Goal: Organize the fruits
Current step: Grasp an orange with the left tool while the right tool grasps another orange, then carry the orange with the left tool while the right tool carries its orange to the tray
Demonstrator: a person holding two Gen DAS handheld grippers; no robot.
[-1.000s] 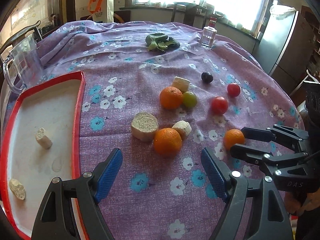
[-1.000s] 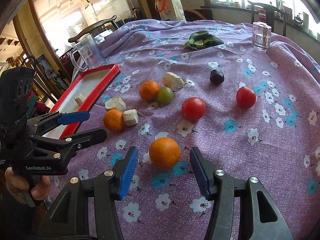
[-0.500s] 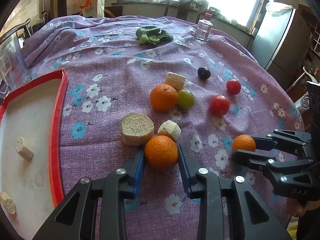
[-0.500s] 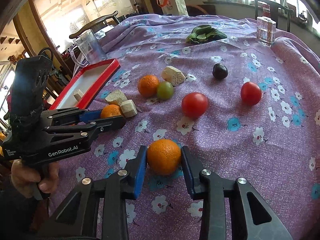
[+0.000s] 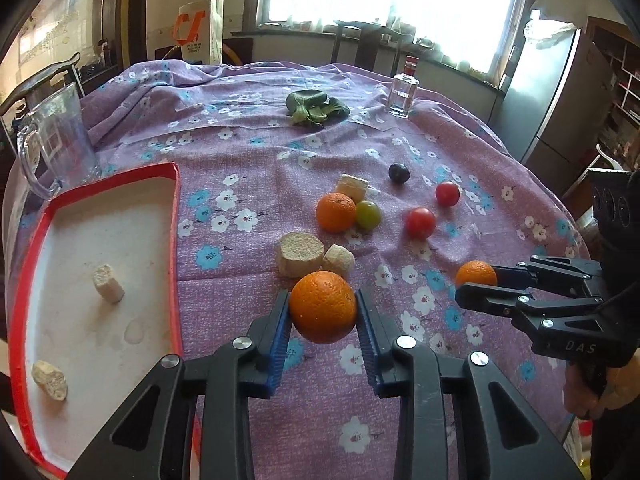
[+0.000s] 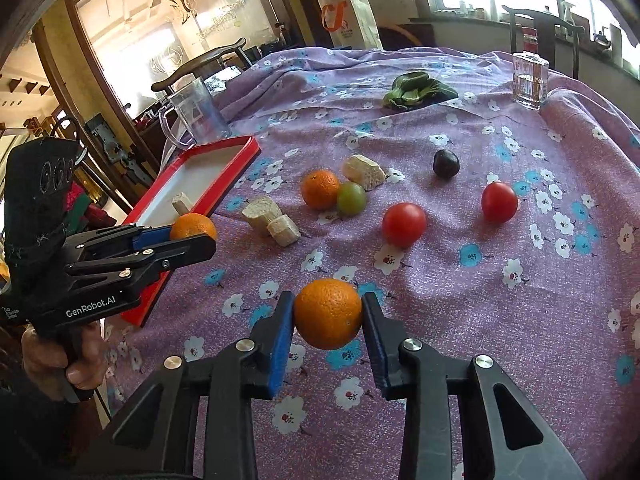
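Each tool clamps an orange — left tool (image 5: 323,307), right tool (image 6: 328,314) — tray (image 5: 173,216) edge cropped.

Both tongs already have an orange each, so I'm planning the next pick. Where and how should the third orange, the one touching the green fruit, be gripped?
Grip the orange across its widest middle, coming from above and the near side. The green fruit touches its right side and a pale chunk sits just behind, so one pad probably has to slip into that tight right gap.

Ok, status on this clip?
Left hand-held gripper shut on orange. Right hand-held gripper shut on second orange. Tray path unobstructed.
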